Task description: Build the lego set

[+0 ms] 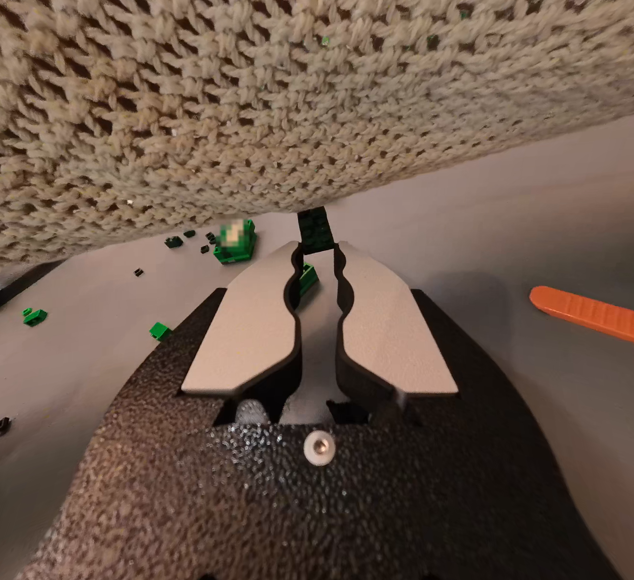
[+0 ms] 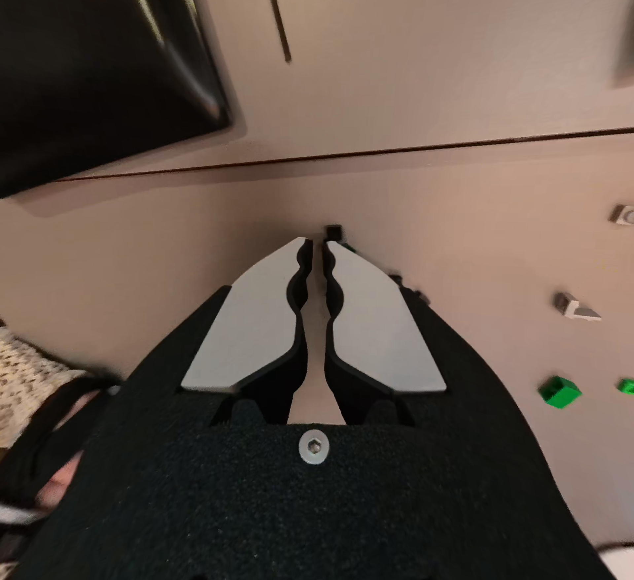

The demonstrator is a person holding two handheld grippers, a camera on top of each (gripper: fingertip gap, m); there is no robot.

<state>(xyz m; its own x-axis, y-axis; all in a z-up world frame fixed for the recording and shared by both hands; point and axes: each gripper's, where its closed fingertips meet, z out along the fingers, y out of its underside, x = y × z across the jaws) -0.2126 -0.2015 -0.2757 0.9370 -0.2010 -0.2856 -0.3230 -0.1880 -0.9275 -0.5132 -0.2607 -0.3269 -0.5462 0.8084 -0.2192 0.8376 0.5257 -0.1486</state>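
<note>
1. Your left gripper [image 1: 317,248] clamps a dark green plate [image 1: 315,231] between its tips
2. A knitted beige sleeve [image 1: 274,83] fills the upper view
3. Green bricks [image 1: 159,331] lie scattered left; an orange tool [image 1: 583,311] lies right

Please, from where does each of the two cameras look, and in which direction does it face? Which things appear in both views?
Left wrist view: sits on the left gripper, looks forward along its fingers, which grip a dark green plate; a knitted sleeve fills the upper half.
Right wrist view: sits on the right gripper, looks down over the tabletop toward a small black piece; its fingers are nearly closed.
Shared: the pale tabletop, scattered green bricks, and the knitted sleeve.
</note>
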